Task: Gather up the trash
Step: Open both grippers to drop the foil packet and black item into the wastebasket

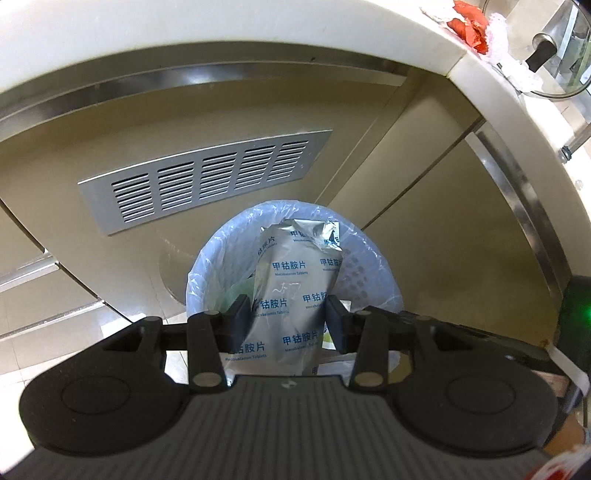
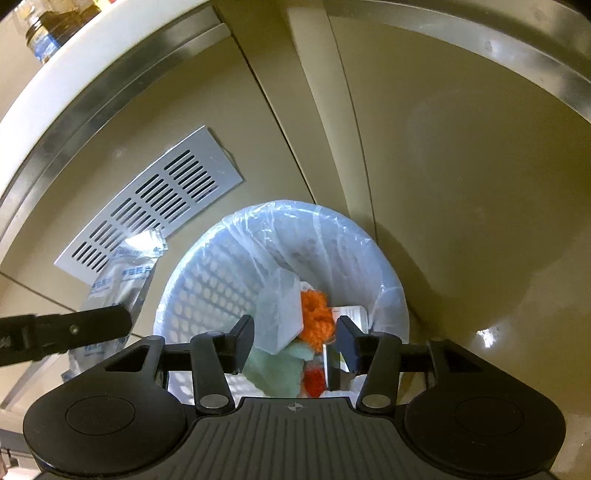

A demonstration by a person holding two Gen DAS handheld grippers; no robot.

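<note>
A silver foil pouch [image 1: 291,280] with blue print stands upright between my left gripper's pads, and my left gripper [image 1: 288,323] is shut on it, just above the white bin [image 1: 201,266] with its clear liner. In the right wrist view the same pouch [image 2: 122,277] shows left of the bin [image 2: 207,288], with one left finger [image 2: 92,326] across it. My right gripper [image 2: 295,343] hangs open over the bin mouth with nothing pressed between its pads. Below it, inside the bin, lie an orange crumpled piece [image 2: 314,314], white paper [image 2: 284,306], a pale green scrap [image 2: 277,369] and a red bit [image 2: 314,380].
The bin stands on the floor against beige cabinet doors with a metal vent grille [image 1: 207,177]. Above runs a white counter edge [image 1: 258,33] bearing red wrapper scraps [image 1: 469,22] and a glass lid [image 1: 554,66]. A jar [image 2: 40,33] stands on the counter.
</note>
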